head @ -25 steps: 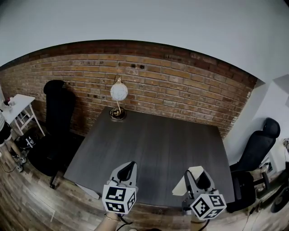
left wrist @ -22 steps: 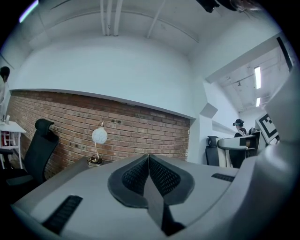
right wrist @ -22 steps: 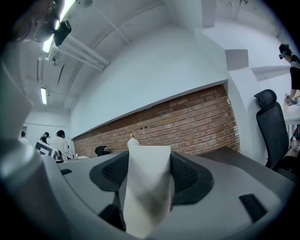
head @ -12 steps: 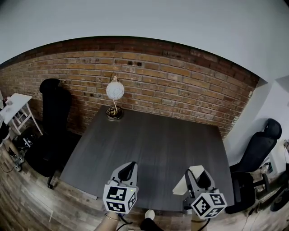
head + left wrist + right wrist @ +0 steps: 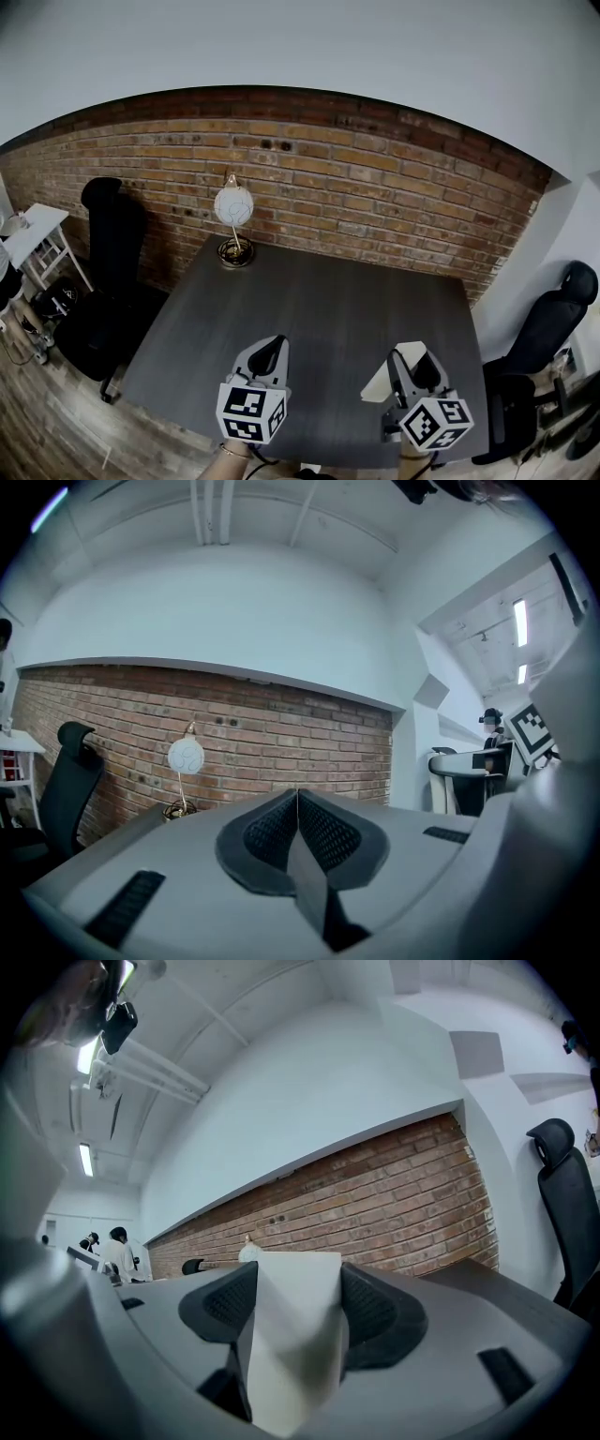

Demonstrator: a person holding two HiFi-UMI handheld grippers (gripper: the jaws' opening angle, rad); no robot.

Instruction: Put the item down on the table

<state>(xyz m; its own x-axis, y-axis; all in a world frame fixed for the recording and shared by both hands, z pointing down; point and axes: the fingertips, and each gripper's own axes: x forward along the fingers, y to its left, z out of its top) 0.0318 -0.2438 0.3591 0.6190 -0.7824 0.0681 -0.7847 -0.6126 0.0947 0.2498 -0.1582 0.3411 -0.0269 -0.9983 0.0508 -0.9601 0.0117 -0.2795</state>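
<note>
Right gripper view gives us the item (image 5: 292, 1335), a pale, flat-sided piece, paper or foam we cannot say. It is clamped in the right gripper (image 5: 298, 1288), whose fingers (image 5: 380, 1309) close on its two sides while its top edge stands above them. From the head view it juts out to the gripper's left, above the near right part of the dark counter (image 5: 337, 300) and, as we judge it, not yet resting there. We think it is held level so it can be lowered flat onto bare surface. The left gripper (image 5: 266, 354) hovers beside it, fingers pressed together on nothing, probably because one hand suffices. A globe lamp (image 5: 233, 208) stands at the far left corner, well apart, before the brick wall (image 5: 394, 183).
</note>
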